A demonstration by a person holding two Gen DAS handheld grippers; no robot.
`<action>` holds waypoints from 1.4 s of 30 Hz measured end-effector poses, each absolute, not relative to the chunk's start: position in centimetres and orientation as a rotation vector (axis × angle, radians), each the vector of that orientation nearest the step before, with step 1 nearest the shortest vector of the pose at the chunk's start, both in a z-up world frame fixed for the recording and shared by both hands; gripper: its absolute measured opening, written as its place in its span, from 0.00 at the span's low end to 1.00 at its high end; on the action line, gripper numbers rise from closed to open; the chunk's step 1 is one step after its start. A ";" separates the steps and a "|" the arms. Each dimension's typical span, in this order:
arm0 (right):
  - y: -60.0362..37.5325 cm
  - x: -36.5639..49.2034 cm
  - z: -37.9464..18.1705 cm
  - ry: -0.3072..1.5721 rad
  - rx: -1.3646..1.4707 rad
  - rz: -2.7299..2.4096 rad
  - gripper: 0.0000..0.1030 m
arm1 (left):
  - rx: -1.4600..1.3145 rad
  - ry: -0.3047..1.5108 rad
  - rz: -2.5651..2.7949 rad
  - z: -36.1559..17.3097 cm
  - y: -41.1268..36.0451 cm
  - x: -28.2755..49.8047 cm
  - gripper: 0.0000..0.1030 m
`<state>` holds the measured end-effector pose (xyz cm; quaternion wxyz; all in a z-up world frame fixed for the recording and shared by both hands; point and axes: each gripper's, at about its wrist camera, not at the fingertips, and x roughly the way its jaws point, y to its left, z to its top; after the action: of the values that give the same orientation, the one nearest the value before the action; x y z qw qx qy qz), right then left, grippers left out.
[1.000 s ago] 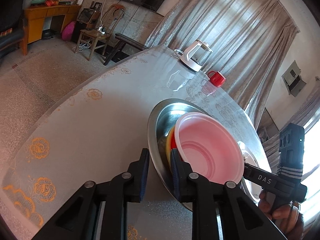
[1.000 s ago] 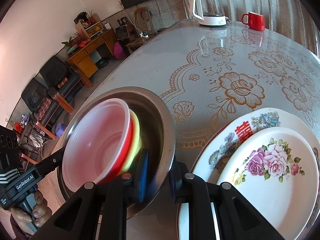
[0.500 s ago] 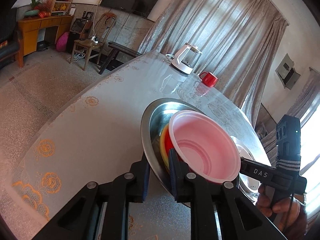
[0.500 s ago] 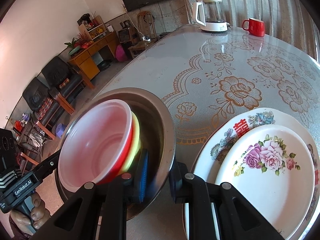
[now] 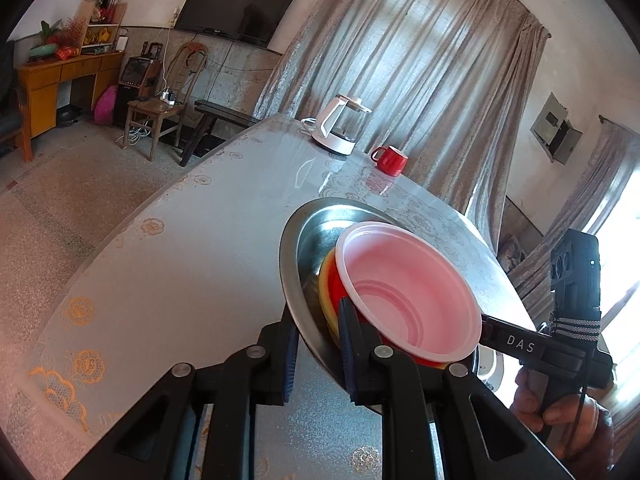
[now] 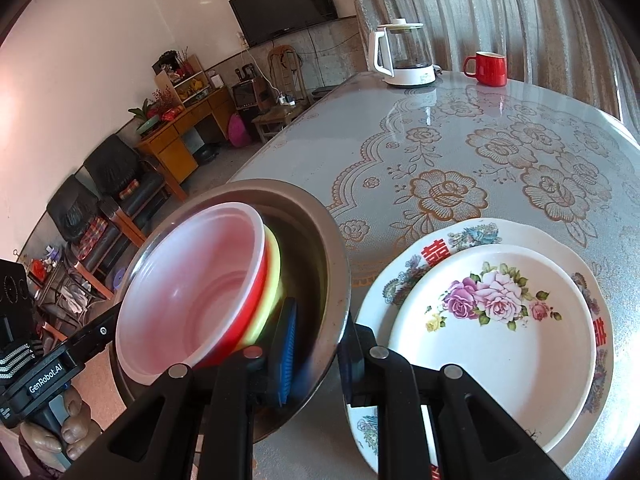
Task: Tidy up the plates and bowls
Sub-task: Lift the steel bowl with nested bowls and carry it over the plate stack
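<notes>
A steel basin (image 5: 312, 232) (image 6: 320, 232) holds nested bowls: a pale pink one (image 5: 400, 280) (image 6: 192, 288) inside a red one (image 6: 244, 320), inside a yellow one (image 6: 274, 280). The basin is tilted and held off the table. My left gripper (image 5: 316, 344) is shut on its near rim. My right gripper (image 6: 316, 344) is shut on the opposite rim. Two stacked flowered plates (image 6: 496, 320) lie on the table right of the basin.
A white kettle (image 6: 404, 56) (image 5: 340, 128) and a red mug (image 6: 486, 68) (image 5: 390, 158) stand at the far end of the table (image 6: 480, 152). Chairs, a wooden desk and a TV stand beyond the table's left edge.
Both grippers have lifted the basin with its bowls a little higher above the table. Both grips stay the same.
</notes>
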<state>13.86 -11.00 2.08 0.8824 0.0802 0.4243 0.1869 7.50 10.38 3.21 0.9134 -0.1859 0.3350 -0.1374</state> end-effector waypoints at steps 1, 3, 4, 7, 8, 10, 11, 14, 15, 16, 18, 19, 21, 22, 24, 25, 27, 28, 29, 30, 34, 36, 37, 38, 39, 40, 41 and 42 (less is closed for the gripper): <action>-11.4 13.7 2.3 0.877 0.173 0.385 0.17 | -0.380 0.691 -0.290 3.4 10.1 7.6 0.18; -12.1 13.3 2.7 0.865 0.188 0.373 0.17 | -0.372 0.695 -0.306 3.7 9.4 7.7 0.18; -12.5 13.1 2.9 0.860 0.194 0.367 0.17 | -0.366 0.694 -0.315 3.9 8.9 7.6 0.18; -13.8 12.4 3.4 0.845 0.211 0.345 0.17 | -0.347 0.693 -0.345 4.4 7.6 7.7 0.18; -14.2 12.2 3.5 0.841 0.216 0.337 0.17 | -0.341 0.694 -0.354 4.5 7.1 7.8 0.18; -15.2 11.8 3.7 0.837 0.230 0.318 0.17 | -0.327 0.695 -0.374 4.8 6.2 7.9 0.18; -15.8 11.7 3.7 0.834 0.235 0.308 0.17 | -0.321 0.696 -0.386 4.9 5.7 7.9 0.18; -17.4 11.1 4.0 0.824 0.255 0.277 0.17 | -0.311 0.707 -0.421 5.1 4.3 8.4 0.19; -18.0 10.9 4.1 0.820 0.259 0.267 0.17 | -0.309 0.712 -0.433 5.1 3.8 8.6 0.19; -18.5 10.7 4.2 0.815 0.265 0.257 0.17 | -0.306 0.715 -0.445 5.3 3.3 8.8 0.19; -19.6 10.4 4.6 0.802 0.275 0.235 0.17 | -0.290 0.714 -0.468 5.6 2.2 9.0 0.20; -20.1 10.3 4.7 0.796 0.280 0.223 0.17 | -0.284 0.714 -0.479 5.9 1.6 9.2 0.20; -21.3 10.1 5.1 0.785 0.293 0.200 0.17 | -0.281 0.719 -0.503 6.2 0.6 9.9 0.20; -21.8 9.9 5.2 0.777 0.300 0.187 0.17 | -0.283 0.724 -0.515 6.4 0.2 10.1 0.20; -22.8 9.6 5.5 0.765 0.308 0.162 0.17 | -0.284 0.734 -0.534 6.5 -0.7 10.5 0.20; -23.3 9.5 5.7 0.759 0.315 0.151 0.17 | -0.281 0.738 -0.543 6.6 -1.2 10.7 0.20; -24.2 9.2 5.7 0.754 0.330 0.130 0.17 | -0.277 0.750 -0.556 6.5 -2.0 11.0 0.20; -24.6 9.1 5.7 0.754 0.339 0.121 0.17 | -0.278 0.760 -0.561 6.3 -2.3 11.0 0.20; -24.9 8.9 5.6 0.756 0.345 0.112 0.17 | -0.281 0.772 -0.565 6.1 -2.7 11.2 0.20; -25.2 8.9 5.5 0.759 0.348 0.103 0.17 | -0.283 0.784 -0.568 5.8 -3.0 11.4 0.20; -26.2 9.1 4.7 0.777 0.363 0.083 0.17 | -0.284 0.828 -0.569 4.6 -3.8 11.8 0.21; -26.5 9.2 4.2 0.786 0.364 0.076 0.17 | -0.279 0.848 -0.564 4.0 -4.0 12.0 0.21; -26.6 9.3 3.9 0.792 0.368 0.073 0.17 | -0.276 0.858 -0.561 3.6 -4.1 12.1 0.21; -26.7 9.4 3.7 0.799 0.371 0.071 0.17 | -0.274 0.866 -0.559 3.3 -4.2 12.2 0.21; -26.7 9.5 3.4 0.806 0.372 0.070 0.17 | -0.272 0.875 -0.556 2.9 -4.3 12.3 0.21; -26.8 9.6 3.0 0.815 0.373 0.067 0.17 | -0.271 0.884 -0.551 2.6 -4.4 12.5 0.21; -26.9 9.8 2.6 0.824 0.376 0.065 0.17 | -0.270 0.893 -0.546 2.3 -4.4 12.6 0.21; -26.9 10.0 2.3 0.833 0.375 0.065 0.17 | -0.267 0.903 -0.542 1.9 -4.5 12.8 0.21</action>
<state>10.03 -26.86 2.28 0.8970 0.1810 0.4021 0.0315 12.82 -4.55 1.93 0.8559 -0.1272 0.4297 -0.2579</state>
